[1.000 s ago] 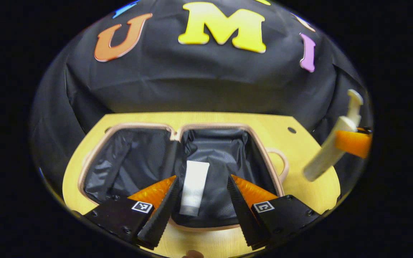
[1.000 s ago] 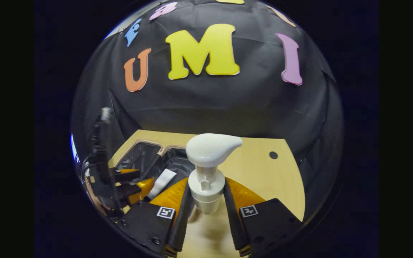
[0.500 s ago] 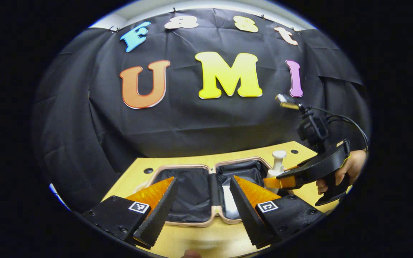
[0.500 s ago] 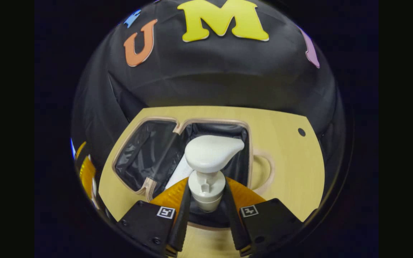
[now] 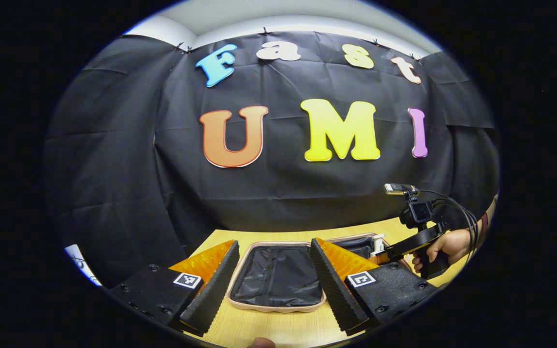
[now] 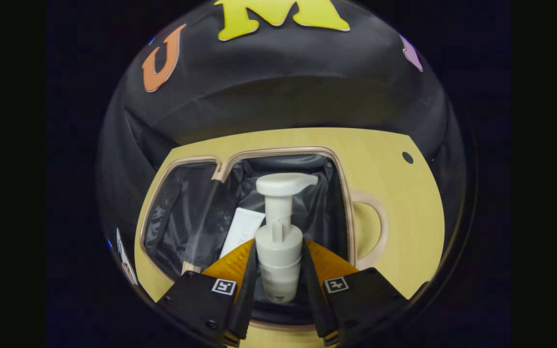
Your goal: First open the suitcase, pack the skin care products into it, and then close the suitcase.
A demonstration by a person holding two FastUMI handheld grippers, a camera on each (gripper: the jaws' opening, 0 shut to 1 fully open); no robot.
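While my right gripper [image 6: 278,285] has carried the pump bottle [image 6: 278,246] from above the bare table [image 6: 394,164] to hang over the open suitcase [image 6: 341,193], both fingers pinch its neck and it sits low over the right half, just beside the white tube [image 6: 242,232] already lying on the lining. My left gripper [image 5: 274,285] has pulled back and up from the tube, its fingers spread wide on nothing. By my reckoning one product is packed and the second is ready to let go; closing the case comes after.
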